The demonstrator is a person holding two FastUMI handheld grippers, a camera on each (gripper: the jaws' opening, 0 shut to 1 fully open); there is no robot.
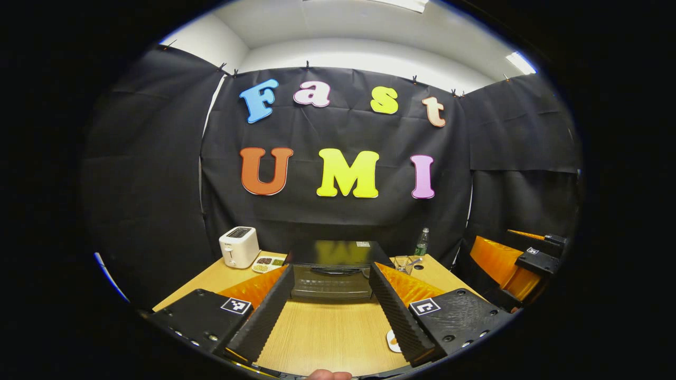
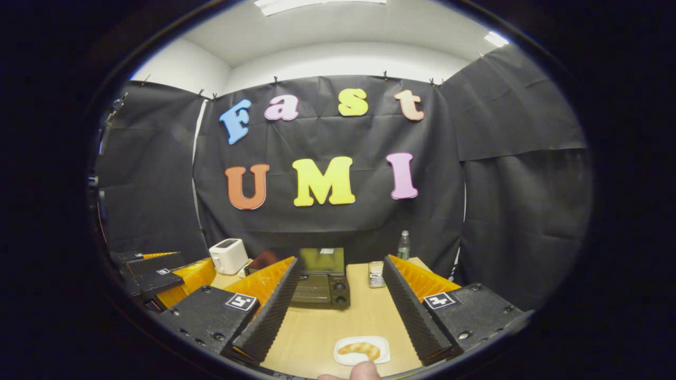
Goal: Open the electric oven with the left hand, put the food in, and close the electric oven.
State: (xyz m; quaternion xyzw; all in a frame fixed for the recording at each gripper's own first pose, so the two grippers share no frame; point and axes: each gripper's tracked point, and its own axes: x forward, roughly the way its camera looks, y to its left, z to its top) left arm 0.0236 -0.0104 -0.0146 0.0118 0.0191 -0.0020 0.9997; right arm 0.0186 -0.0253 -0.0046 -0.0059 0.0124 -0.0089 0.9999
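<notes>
Wooden table (image 2: 369,311) — electric oven (image 2: 319,282), toaster (image 2: 228,256), bottle (image 2: 403,245), plated food (image 2: 361,349).

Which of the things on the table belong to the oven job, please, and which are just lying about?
For the job:
oven, door shut
croissant on its small white plate
left gripper, open
right gripper, open

Just lying about:
toaster
snack tray
green bottle
wire basket

Black cloth walls (image 1: 338,221), wooden table (image 1: 327,332), ceiling lights (image 1: 520,62).
</notes>
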